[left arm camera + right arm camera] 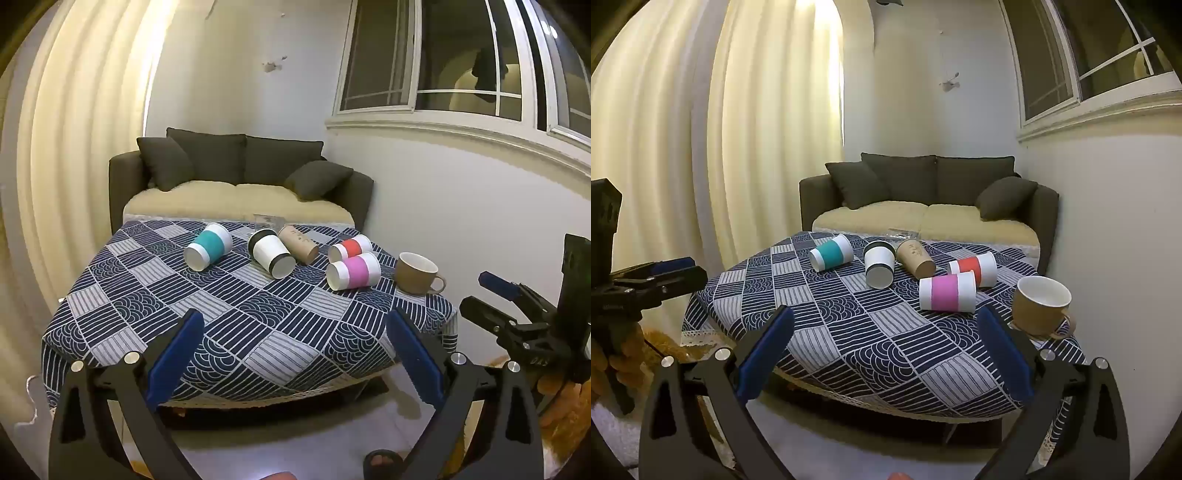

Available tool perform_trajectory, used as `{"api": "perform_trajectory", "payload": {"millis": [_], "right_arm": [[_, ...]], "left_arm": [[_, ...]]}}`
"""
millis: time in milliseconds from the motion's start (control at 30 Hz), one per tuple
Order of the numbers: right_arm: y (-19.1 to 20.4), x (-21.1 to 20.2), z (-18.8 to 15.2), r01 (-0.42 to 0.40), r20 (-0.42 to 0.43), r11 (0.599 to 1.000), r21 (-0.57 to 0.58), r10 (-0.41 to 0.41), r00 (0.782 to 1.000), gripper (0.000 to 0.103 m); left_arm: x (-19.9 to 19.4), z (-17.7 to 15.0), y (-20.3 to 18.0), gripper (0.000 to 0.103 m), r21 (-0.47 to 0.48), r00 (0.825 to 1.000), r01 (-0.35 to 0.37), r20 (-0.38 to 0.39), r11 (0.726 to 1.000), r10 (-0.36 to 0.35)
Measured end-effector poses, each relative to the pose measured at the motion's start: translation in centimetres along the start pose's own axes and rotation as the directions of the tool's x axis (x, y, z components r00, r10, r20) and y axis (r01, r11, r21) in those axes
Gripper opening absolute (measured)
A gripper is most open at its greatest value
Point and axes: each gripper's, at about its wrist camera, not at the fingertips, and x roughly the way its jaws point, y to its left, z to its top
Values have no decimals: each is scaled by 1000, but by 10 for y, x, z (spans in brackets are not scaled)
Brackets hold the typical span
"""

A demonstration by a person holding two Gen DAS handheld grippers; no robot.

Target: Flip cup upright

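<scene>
Several paper cups lie on their sides on a table with a blue patterned cloth (236, 314) (886, 343): a teal-banded cup (208, 246) (831, 253), a white and black cup (270, 253) (879, 264), a brown cup (298, 244) (916, 257), a red-banded cup (350, 248) (973, 269) and a pink-banded cup (353, 270) (947, 292). A brown mug (417, 273) (1041, 306) stands upright at the right edge. My left gripper (295, 350) is open and empty, short of the table's near edge. My right gripper (886, 350) is open and empty, also short of the table.
A dark sofa (240, 173) (923, 192) with cushions stands behind the table. A wall with a window (443, 74) runs along the right. Curtains (74, 147) hang at the left. The right gripper shows at the right of the left wrist view (517, 317).
</scene>
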Motion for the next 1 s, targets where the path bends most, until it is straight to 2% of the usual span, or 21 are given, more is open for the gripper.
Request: {"api": "perform_trajectory", "payload": {"millis": [267, 300, 1000], "right_arm": [[-1, 2, 1, -2, 2, 1000, -1, 2, 1000, 98], [-1, 2, 1, -3, 2, 1000, 0, 3, 1000, 98], [3, 3, -3, -4, 6, 1000, 4, 4, 1000, 98]], "left_arm": [[-1, -3, -1, 97, 19, 1000, 30, -9, 999, -30], [-2, -1, -1, 97, 6, 1000, -8, 1, 1000, 8], [1, -1, 0, 97, 12, 1000, -11, -19, 1000, 11]]}}
